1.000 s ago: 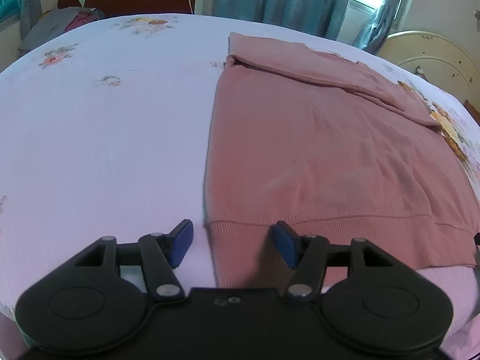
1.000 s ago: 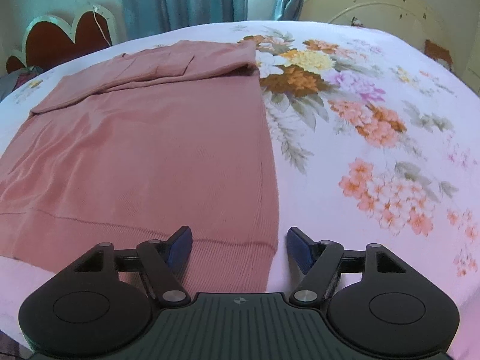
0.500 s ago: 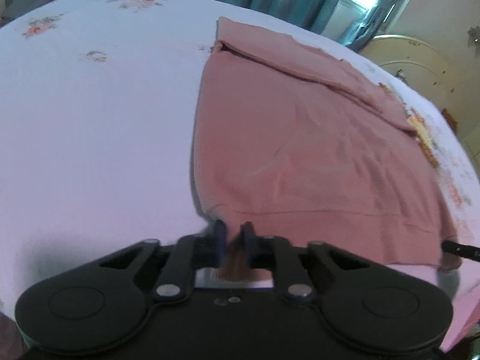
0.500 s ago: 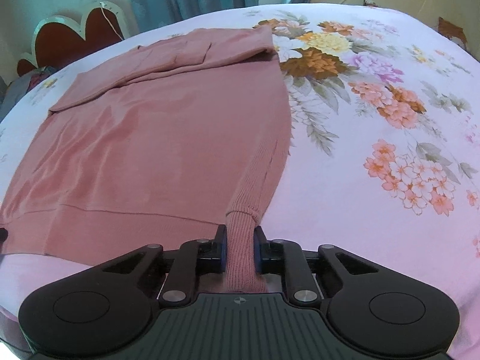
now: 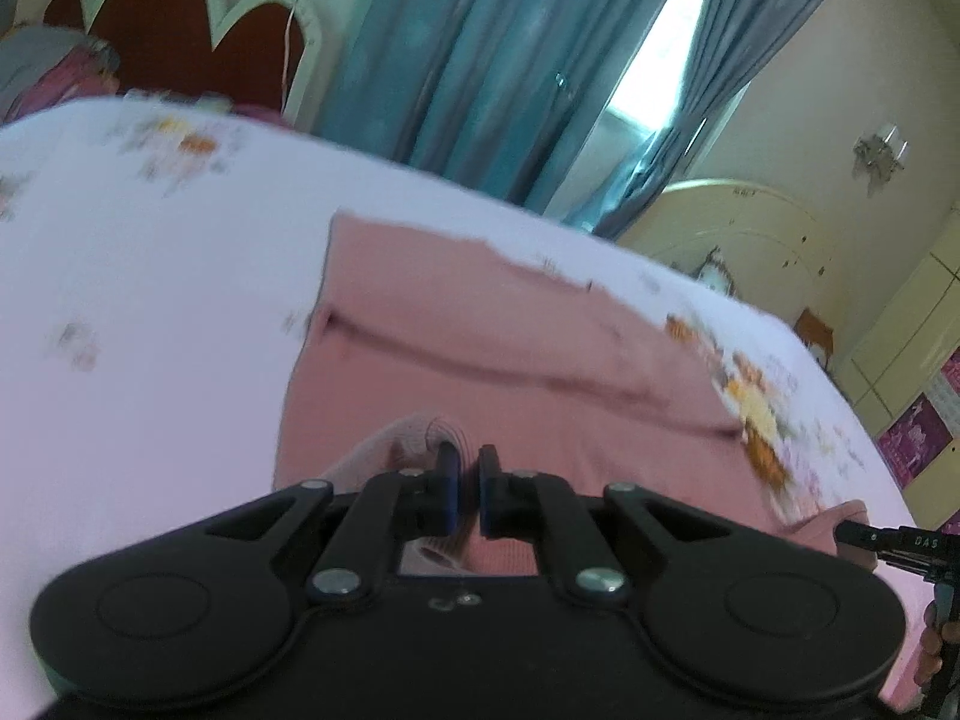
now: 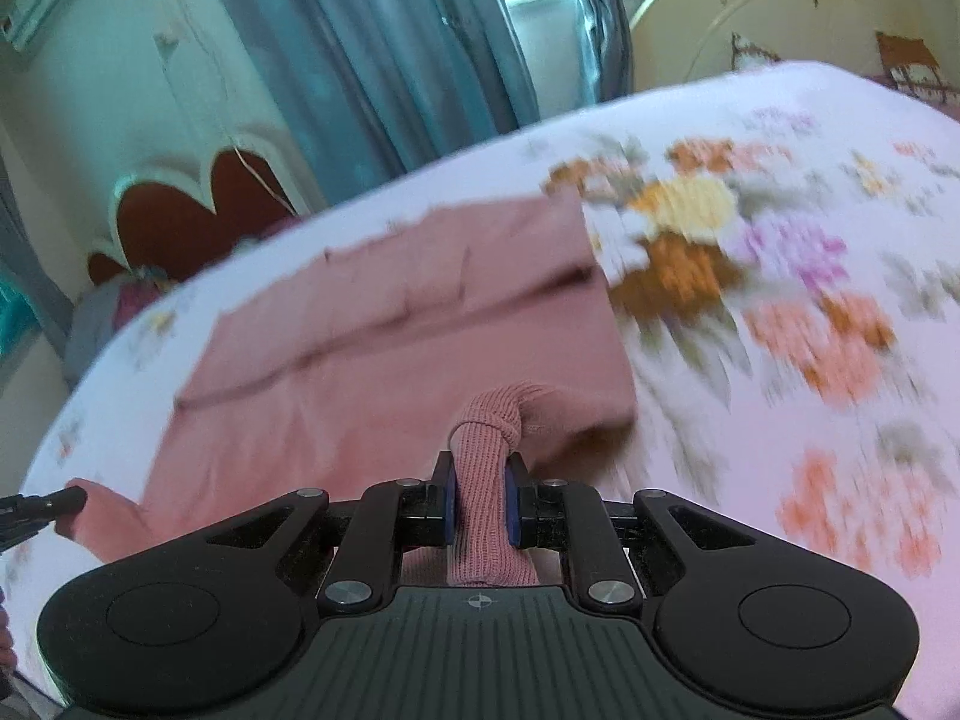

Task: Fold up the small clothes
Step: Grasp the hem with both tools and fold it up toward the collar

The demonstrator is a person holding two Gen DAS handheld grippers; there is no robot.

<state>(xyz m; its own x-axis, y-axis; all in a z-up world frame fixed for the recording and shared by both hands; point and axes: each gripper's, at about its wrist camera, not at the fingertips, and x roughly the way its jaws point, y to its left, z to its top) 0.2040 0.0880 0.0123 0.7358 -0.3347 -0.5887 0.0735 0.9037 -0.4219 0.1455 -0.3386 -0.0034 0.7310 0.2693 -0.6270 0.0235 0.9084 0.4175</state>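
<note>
A pink knit sweater (image 5: 480, 348) lies on the bed, its sleeves folded across the far end; it also shows in the right wrist view (image 6: 384, 348). My left gripper (image 5: 469, 483) is shut on the sweater's left hem corner, which is lifted and carried over the body. My right gripper (image 6: 480, 498) is shut on the bunched ribbed hem (image 6: 483, 468) at the right corner, also raised above the sweater. Each gripper's tip shows at the edge of the other's view. Both views are blurred by motion.
The bed has a pale sheet (image 5: 150, 276) with a flower print (image 6: 750, 252). A red scalloped headboard (image 5: 180, 42) and a grey pillow (image 5: 54, 72) stand at the far left. Teal curtains (image 5: 480, 60) and a cream footboard (image 6: 780, 12) lie beyond.
Both grippers closed on the hem corners, then lifted them and carried them forward over the sweater toward its far end. The hem now hangs folded over the body.
</note>
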